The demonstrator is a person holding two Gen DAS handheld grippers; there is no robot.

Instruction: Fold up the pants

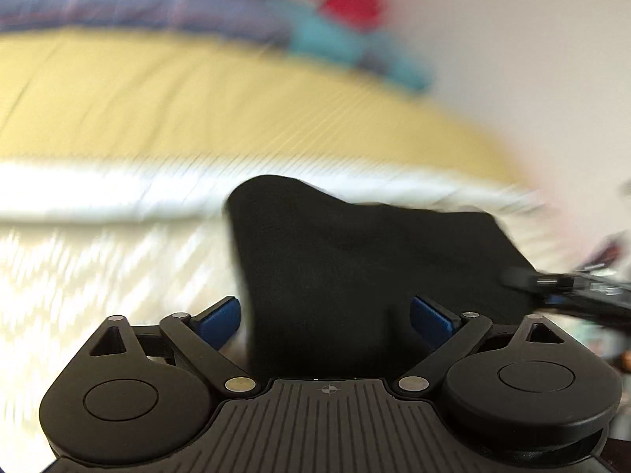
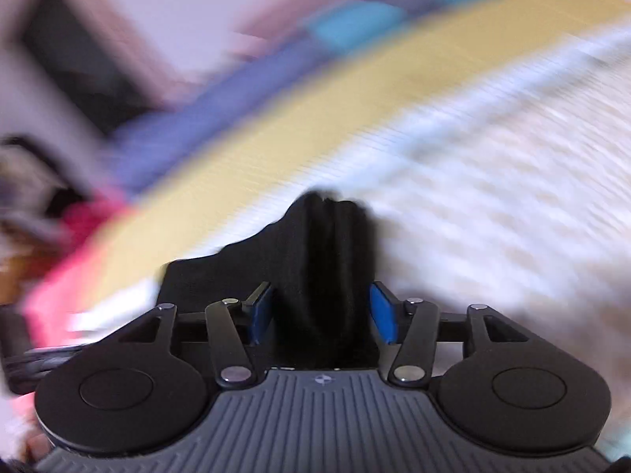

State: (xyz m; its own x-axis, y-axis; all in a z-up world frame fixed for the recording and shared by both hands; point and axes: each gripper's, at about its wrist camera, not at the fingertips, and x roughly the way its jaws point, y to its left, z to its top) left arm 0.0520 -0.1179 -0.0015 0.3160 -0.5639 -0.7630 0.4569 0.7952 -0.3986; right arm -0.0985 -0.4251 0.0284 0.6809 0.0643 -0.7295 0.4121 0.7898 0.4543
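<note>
Above the bed, hanging as soft, light, limp black pants; left hand-held gripper spread around cloth, right hand-held gripper bracketing a bunched fold, grip unclear; needing edge holds.

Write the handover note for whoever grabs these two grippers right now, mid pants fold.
Left gripper: jaws wide apart, black pants lying between the blue pads, neither pad pressing the cloth. Not gripping.
Right gripper: jaws narrower, a bunched ridge of the pants between the pads; small gaps show on both sides, so a firm grip cannot be confirmed.
Pants sit bunched on the white patterned bedspread, with a yellow band behind them.
Both views are motion-blurred, so the rig is moving.
Done: fabric gathered, how many folds cannot be told.
Left: probably secure both grips, then lay flat and finish folding.
</note>
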